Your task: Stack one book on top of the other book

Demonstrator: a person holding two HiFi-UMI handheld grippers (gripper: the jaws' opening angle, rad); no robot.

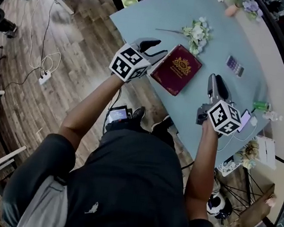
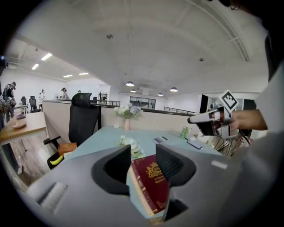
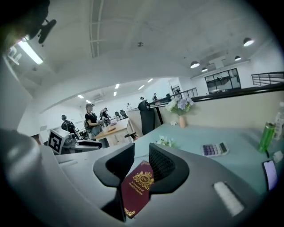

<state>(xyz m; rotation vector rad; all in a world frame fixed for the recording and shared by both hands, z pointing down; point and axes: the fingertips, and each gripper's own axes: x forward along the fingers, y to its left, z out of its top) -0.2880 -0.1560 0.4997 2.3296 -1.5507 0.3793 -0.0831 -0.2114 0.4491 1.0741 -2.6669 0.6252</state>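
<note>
Person holds two grippers over a pale blue table (image 1: 159,10). Maroon book (image 1: 176,68) w/ gold crest lies flat near the table's near edge, just beside white flowers (image 1: 196,32). Left gripper (image 1: 161,46) hovers just left of the book, jaws apart, nothing held. Right gripper (image 1: 214,79) is right of the book, jaws apart, empty.
</note>
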